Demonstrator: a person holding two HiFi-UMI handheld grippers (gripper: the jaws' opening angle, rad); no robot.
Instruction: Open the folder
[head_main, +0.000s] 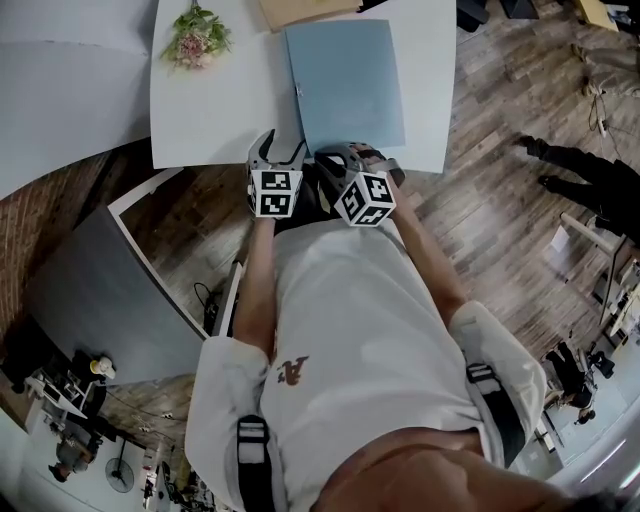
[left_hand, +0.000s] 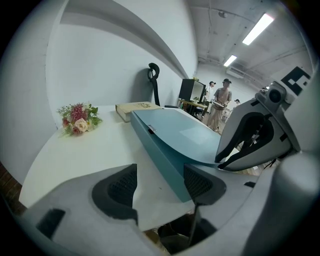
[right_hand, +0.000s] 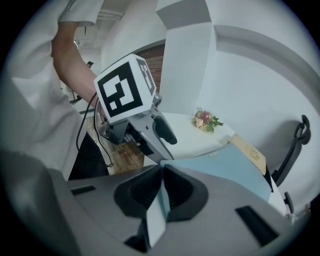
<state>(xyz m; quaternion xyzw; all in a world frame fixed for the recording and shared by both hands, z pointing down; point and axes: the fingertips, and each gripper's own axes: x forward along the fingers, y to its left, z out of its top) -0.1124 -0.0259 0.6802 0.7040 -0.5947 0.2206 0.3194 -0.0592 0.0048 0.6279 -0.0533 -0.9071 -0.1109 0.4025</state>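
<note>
My right gripper (right_hand: 161, 187) is clamped on the blue folder's (head_main: 345, 80) cover, its corner raised at the white table's (head_main: 210, 110) near edge; my left gripper (left_hand: 160, 184) gapes wide at that same edge.

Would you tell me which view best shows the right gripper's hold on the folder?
The right gripper view: the right gripper is shut on the folder, pinching its cover edge. The head view hides that grip behind the marker cube; the left gripper view shows the cover bowed upward.
</note>
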